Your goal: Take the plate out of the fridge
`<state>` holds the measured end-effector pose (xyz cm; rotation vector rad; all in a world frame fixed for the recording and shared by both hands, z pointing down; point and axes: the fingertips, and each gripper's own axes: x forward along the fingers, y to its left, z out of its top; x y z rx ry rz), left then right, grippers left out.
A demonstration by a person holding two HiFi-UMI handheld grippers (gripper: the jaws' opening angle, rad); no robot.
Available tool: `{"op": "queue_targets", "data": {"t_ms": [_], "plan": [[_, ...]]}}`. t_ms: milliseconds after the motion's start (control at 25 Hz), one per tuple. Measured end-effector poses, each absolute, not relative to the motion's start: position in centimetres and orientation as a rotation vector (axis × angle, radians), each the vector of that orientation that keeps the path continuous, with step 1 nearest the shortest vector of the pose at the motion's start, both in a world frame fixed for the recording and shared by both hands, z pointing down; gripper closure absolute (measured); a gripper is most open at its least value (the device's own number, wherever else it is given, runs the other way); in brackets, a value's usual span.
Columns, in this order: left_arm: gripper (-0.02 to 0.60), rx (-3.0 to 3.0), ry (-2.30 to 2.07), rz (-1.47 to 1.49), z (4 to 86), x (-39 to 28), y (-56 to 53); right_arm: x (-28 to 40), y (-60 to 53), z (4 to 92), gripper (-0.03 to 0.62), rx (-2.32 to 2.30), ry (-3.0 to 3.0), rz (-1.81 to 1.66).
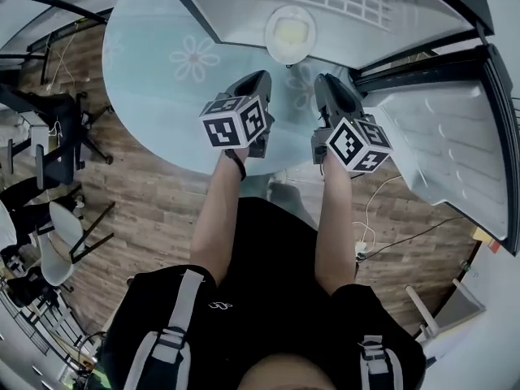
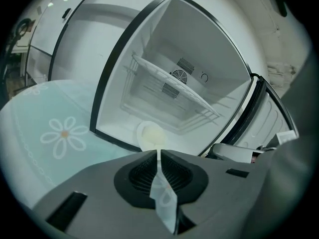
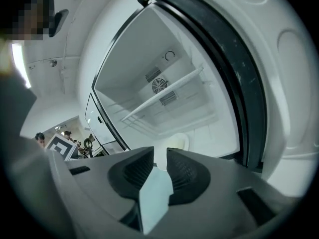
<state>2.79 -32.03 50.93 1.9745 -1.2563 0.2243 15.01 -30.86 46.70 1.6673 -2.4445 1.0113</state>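
A small white plate [image 1: 290, 32] with a pale yellowish centre lies on the floor of the open fridge [image 1: 195, 6], close to its front edge. It also shows in the left gripper view as the plate [image 2: 149, 135] just beyond the jaw tips, and in the right gripper view as the plate [image 3: 179, 142]. My left gripper [image 1: 258, 80] hovers over the table in front of the fridge opening, its jaws together with only a thin slit, as the left gripper [image 2: 159, 153] shows. My right gripper [image 1: 325, 84] is beside it, and the right gripper [image 3: 160, 153] stands open with nothing between its jaws.
The fridge stands on a round glass table [image 1: 162, 96] with flower prints. Its door [image 1: 439, 136] is swung open at the right. A wire shelf [image 2: 169, 86] spans the compartment above the plate. Chairs [image 1: 57, 136] stand at the left and cables [image 1: 382, 218] lie on the wooden floor.
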Motion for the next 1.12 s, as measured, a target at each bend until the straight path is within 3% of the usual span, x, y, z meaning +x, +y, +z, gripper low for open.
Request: {"op": "queue_targets", "data": {"t_ms": [80, 400, 480, 520, 800, 880, 1120], "plan": [[0.528, 1.964, -1.228, 0.224, 51.8, 3.2, -32.6, 14.7, -31.4, 47.7, 0.510, 1.653, -2.424, 1.041], [0.527, 1.910, -1.176, 0.178, 54.3, 3.2, -34.6, 13.3, -33.0, 51.2, 0.510, 1.611, -2.359, 1.115], [0.449, 1.901, -1.150, 0.169, 54.8, 3.2, -35.1, 12.8, -33.5, 51.6, 0.510, 1.613, -2.342, 1.127], [0.443, 1.897, -1.138, 0.165, 55.1, 3.2, -35.4, 12.6, -33.8, 51.9, 0.510, 1.616, -2.336, 1.136], [0.443, 1.843, -1.085, 0.119, 56.5, 3.6, -36.3, 12.5, -34.3, 53.3, 0.510, 1.666, -2.314, 1.214], [0.443, 1.841, -1.067, 0.120, 56.7, 3.9, -36.5, 12.5, -34.5, 53.8, 0.457, 1.669, -2.311, 1.255], [0.443, 1.823, -1.039, 0.156, 58.3, 4.2, -37.4, 13.1, -36.0, 55.3, 0.456, 1.733, -2.257, 1.405]]}}
